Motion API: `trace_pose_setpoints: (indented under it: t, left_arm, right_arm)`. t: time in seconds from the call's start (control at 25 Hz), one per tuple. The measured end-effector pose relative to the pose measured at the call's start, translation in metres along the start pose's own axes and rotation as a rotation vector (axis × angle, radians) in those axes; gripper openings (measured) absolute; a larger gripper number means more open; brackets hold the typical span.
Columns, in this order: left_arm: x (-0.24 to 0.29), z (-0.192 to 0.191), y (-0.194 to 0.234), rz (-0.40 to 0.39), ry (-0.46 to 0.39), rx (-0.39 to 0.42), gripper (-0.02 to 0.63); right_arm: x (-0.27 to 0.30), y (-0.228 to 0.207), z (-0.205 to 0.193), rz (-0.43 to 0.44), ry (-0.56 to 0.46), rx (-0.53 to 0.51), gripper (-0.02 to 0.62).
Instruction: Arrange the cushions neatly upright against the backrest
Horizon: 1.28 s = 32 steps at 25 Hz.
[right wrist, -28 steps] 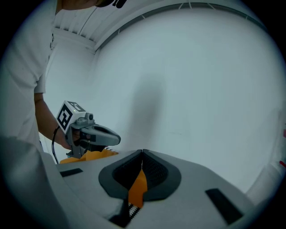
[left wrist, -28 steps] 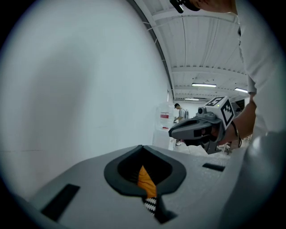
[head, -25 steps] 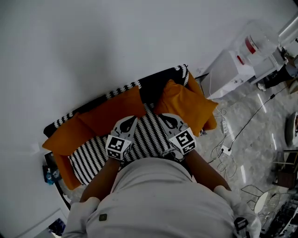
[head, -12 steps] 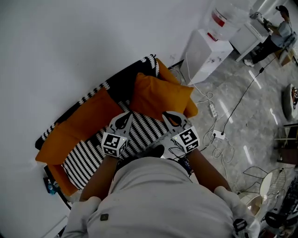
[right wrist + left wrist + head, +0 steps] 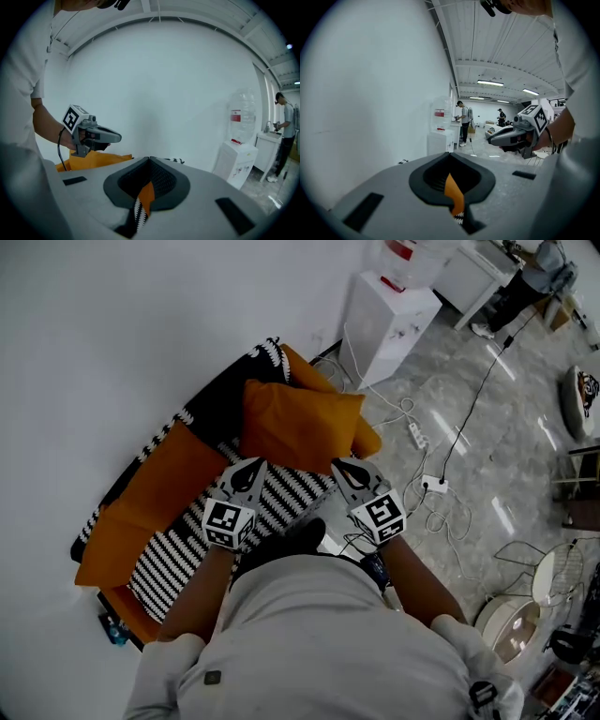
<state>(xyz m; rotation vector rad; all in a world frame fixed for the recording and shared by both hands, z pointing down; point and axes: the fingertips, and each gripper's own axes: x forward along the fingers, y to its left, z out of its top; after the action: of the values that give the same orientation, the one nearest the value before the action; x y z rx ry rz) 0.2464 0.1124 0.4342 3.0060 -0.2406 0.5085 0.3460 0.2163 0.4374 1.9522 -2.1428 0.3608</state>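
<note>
Head view: left hand-held gripper [image 5: 251,468] and right hand-held gripper [image 5: 344,468] are hovering over the striped sofa [image 5: 173,559], jaws fully closed, gripping nothing; orange cushion [image 5: 300,423] just ahead.

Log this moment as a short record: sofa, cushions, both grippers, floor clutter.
sofa: striped sofa, standing along the wall
right-end cushion: orange cushion, propped at the backrest, tilted
left cushion: long orange cushion, lying along the backrest
left gripper: jaws together, over the seat
right gripper: jaws together, near the orange cushion's lower edge
floor: power strip; water dispenser beyond the sofa's end
</note>
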Motion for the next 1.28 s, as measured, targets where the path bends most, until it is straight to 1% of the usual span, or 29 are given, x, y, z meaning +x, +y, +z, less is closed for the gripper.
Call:
trace_pose_setpoints:
  t: [0.4,0.64,0.76,1.0,1.2,1.28]
  left_arm:
    - [0.021,0.006,0.029,-0.090,-0.005,0.021,0.009]
    - [0.013,0.011,0.078,-0.112,-0.016,0.025,0.010]
    - [0.010,0.012,0.094,-0.122,-0.019,0.023,0.009]
    - [0.018,0.013,0.111,-0.155,-0.018,0.038,0.011]
    - [0.034,0.009,0.114,-0.170,-0.001,0.030,0.011]
    - [0.044,0.007,0.113,-0.174,0.012,0.039,0.011]
  right_arm:
    - [0.022,-0.012,0.006,-0.063,0.040,0.006,0.028]
    - [0.054,-0.010,0.022,-0.112,0.049,0.004,0.028]
    - [0.067,-0.007,0.029,-0.128,0.053,0.003,0.028]
    - [0.082,-0.015,0.039,-0.173,0.054,0.008,0.029]
    - [0.090,-0.026,0.033,-0.175,0.072,0.018,0.029]
    - [0.092,-0.036,0.030,-0.177,0.075,0.023,0.028]
